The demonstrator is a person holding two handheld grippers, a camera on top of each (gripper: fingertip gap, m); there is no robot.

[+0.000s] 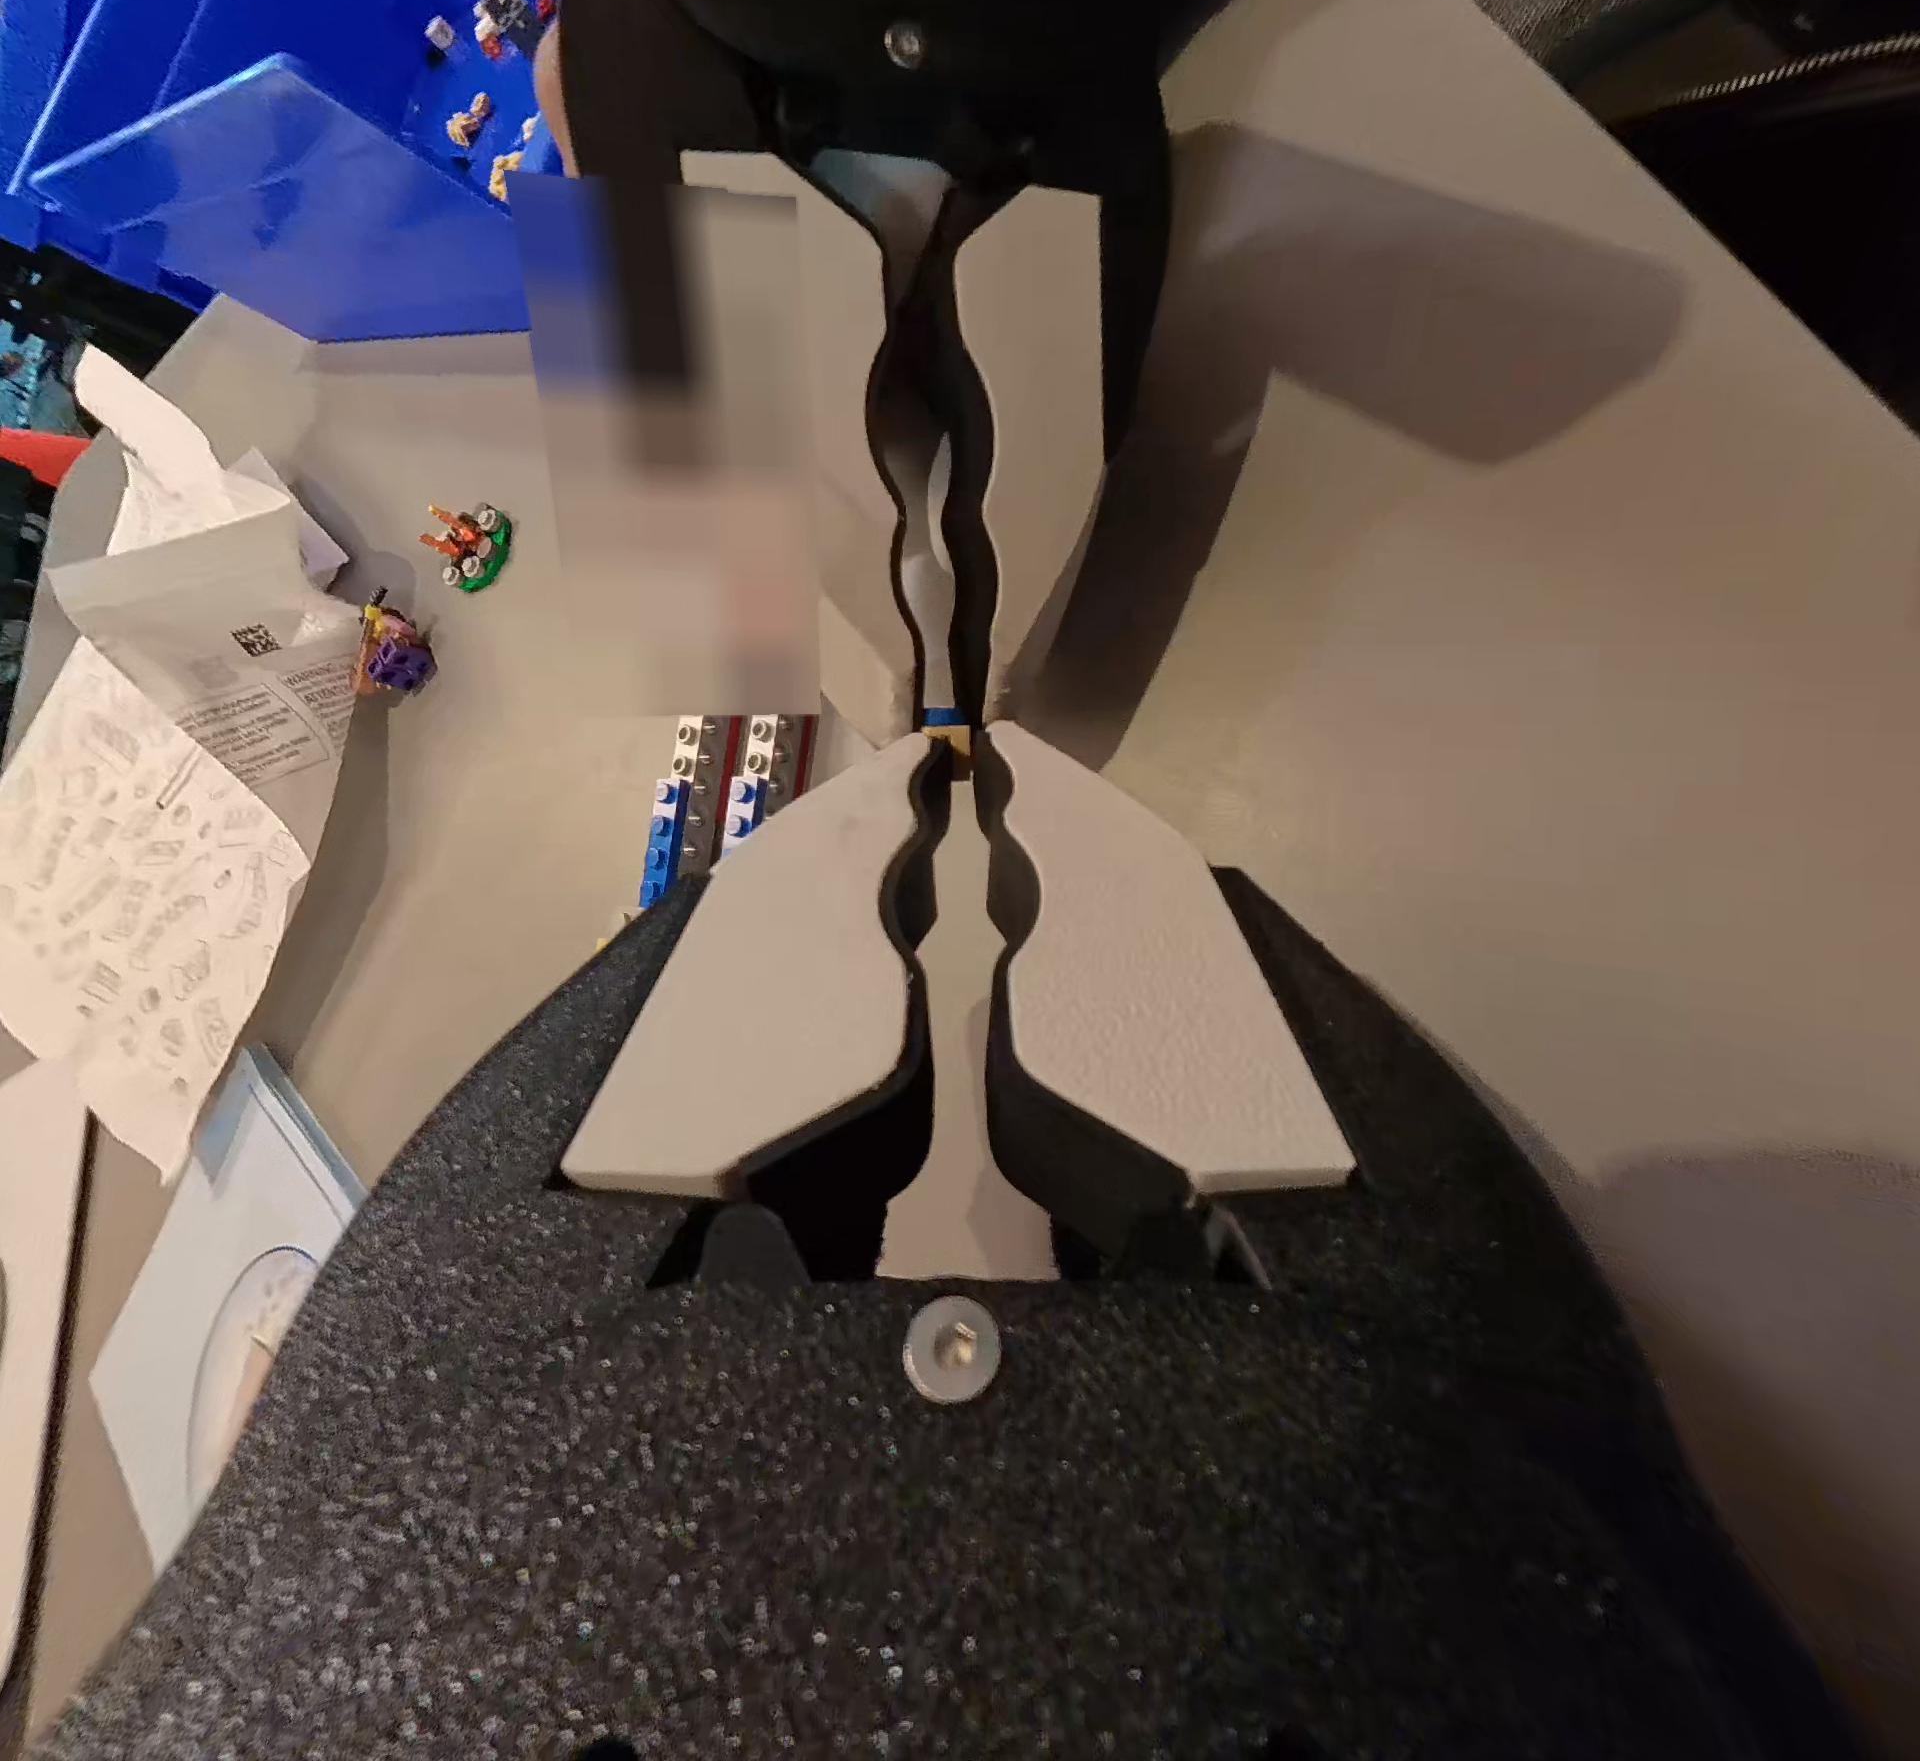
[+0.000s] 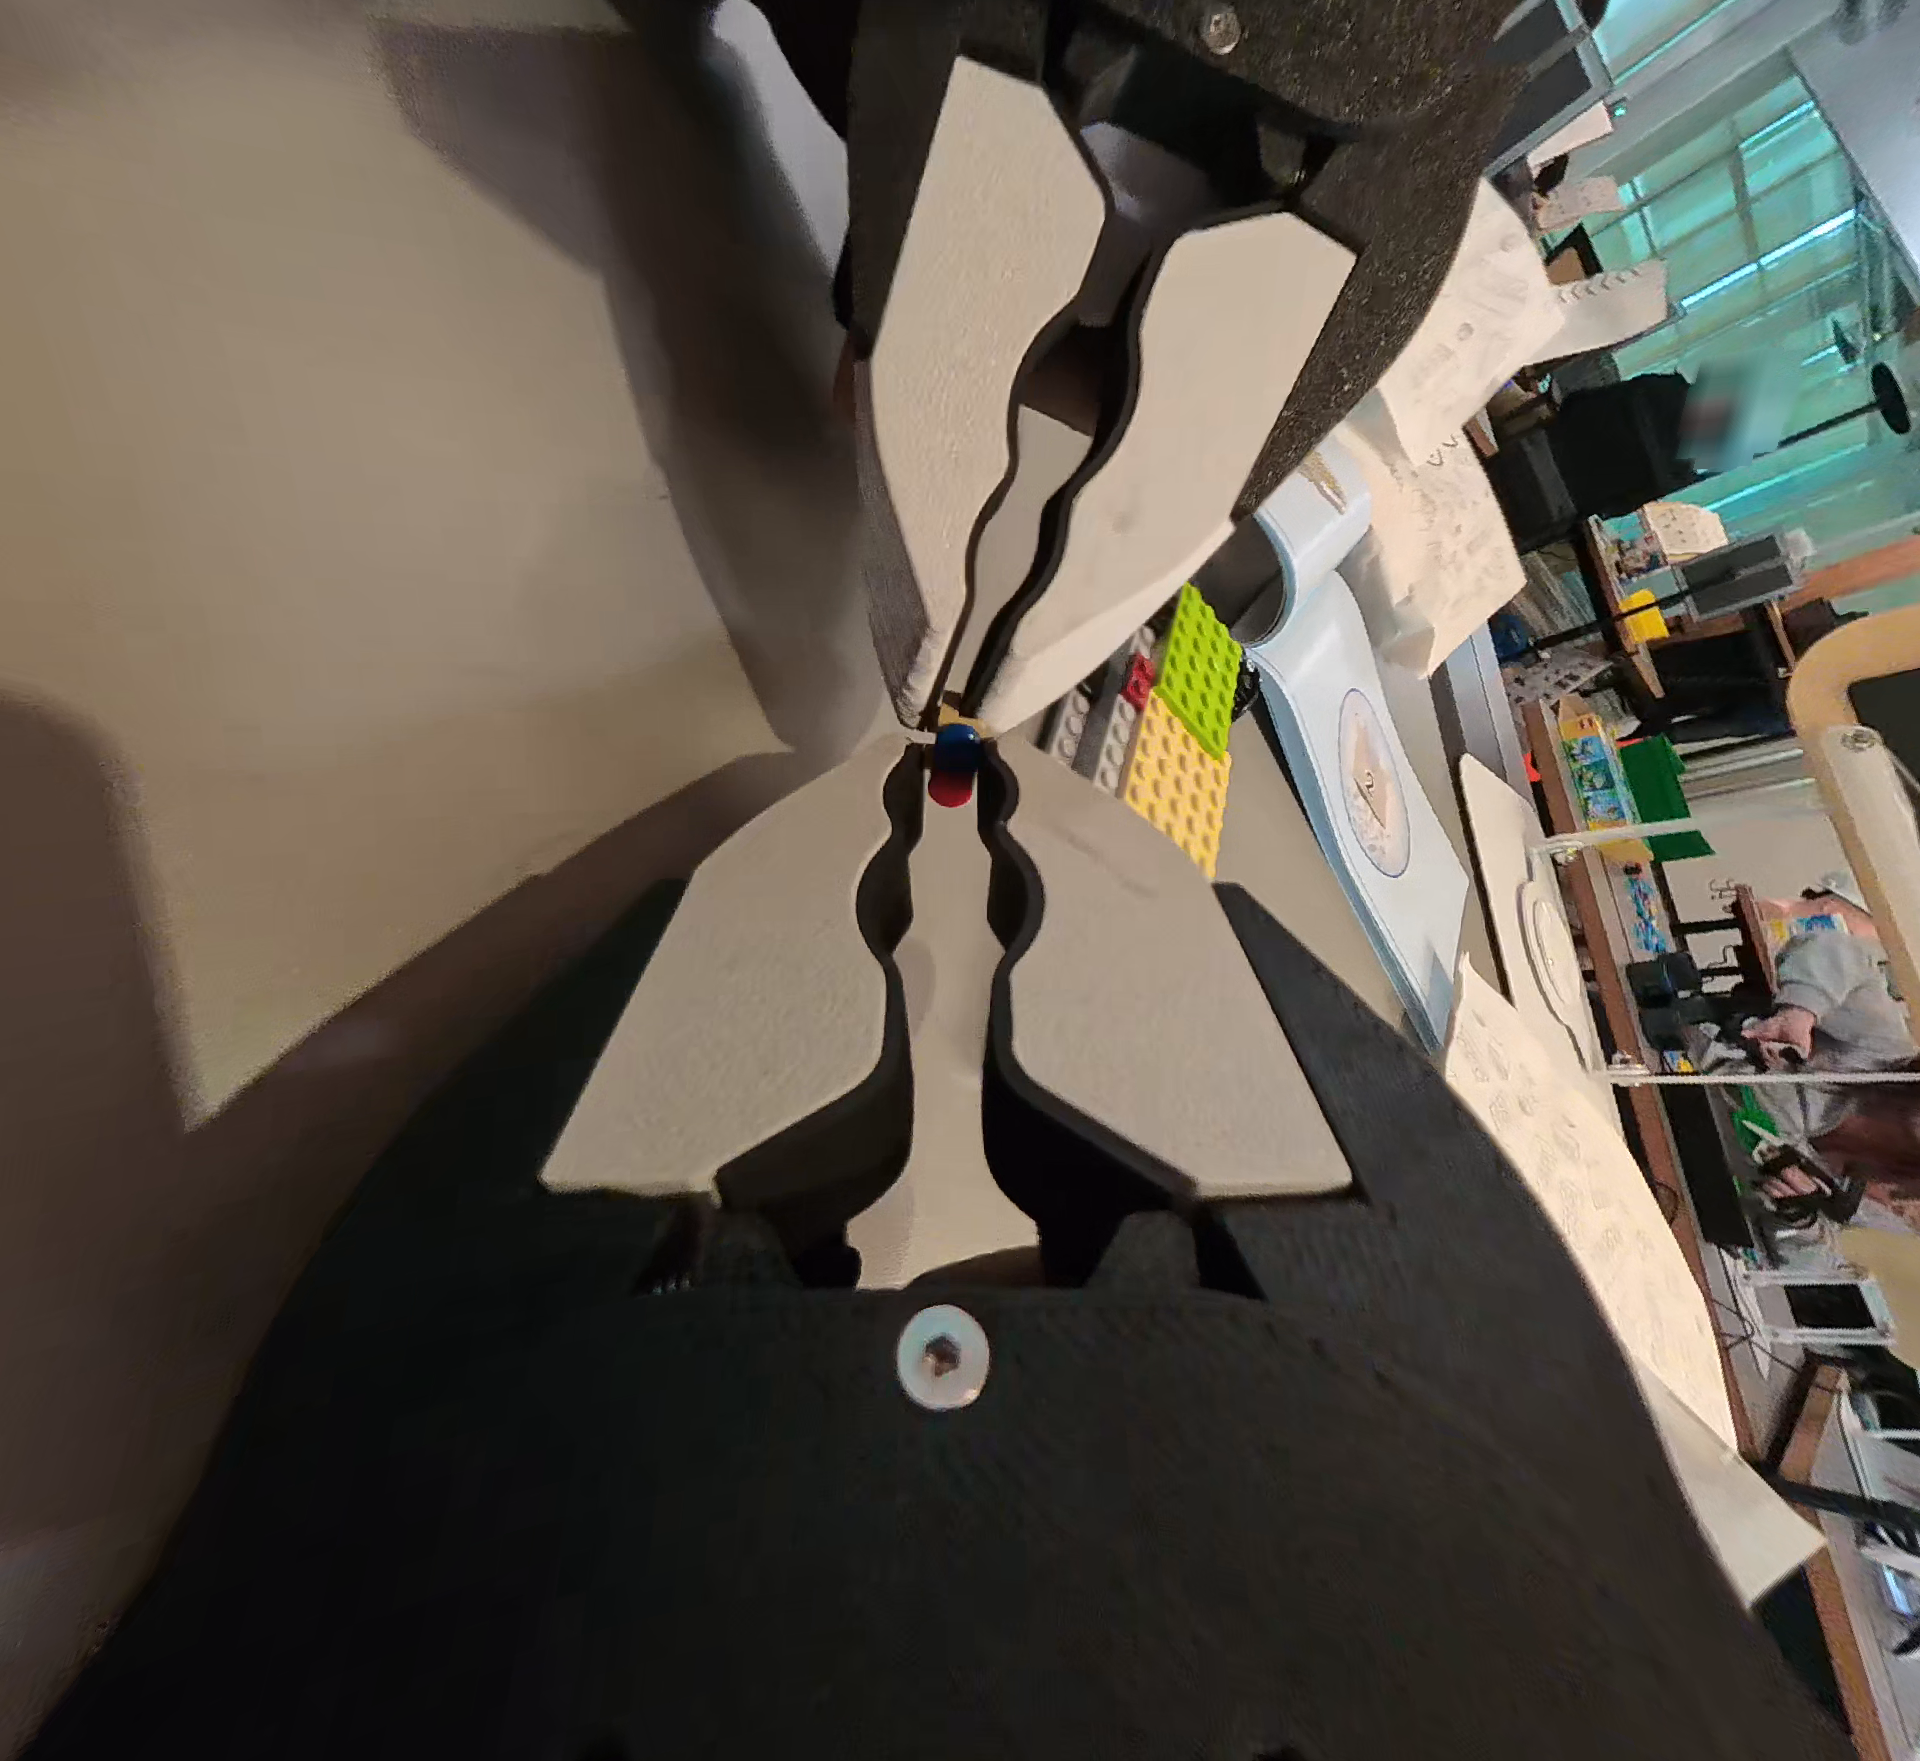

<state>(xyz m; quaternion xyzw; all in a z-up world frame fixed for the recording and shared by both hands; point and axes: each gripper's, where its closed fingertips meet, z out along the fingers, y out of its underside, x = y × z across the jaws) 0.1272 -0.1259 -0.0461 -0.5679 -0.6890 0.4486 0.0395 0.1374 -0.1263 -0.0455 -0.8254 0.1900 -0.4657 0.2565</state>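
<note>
Tip to tip over the table [image 1: 1455,672]: my left gripper [image 1: 954,755] pinches a tan piece [image 1: 958,743], right gripper [image 2: 951,766] clamps a blue-and-red stack [image 2: 952,761], aligned for mating

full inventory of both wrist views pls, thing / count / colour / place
Tan piece: one, tan, between the left gripper's fingertips, above the table.
Blue-and-red piece: one, blue over red, between the right gripper's fingertips, meeting the tan piece.
Brick strips: two, white, blue, grey with red, left of the fingertips.
Green round build: one, green with orange and grey, mid-left on the table.
Purple build: one, purple and pink, beside the paper.
Paper sheets: several, white, printed, table's left.
Bins: several, blue, upper left, small pieces inside.
Plates: two, lime and yellow, right of the grippers.
Booklet: one, pale blue, farther right.
Table: one, beige.
Left gripper: shut on the tan piece.
Right gripper: shut on the blue-and-red piece.
</note>
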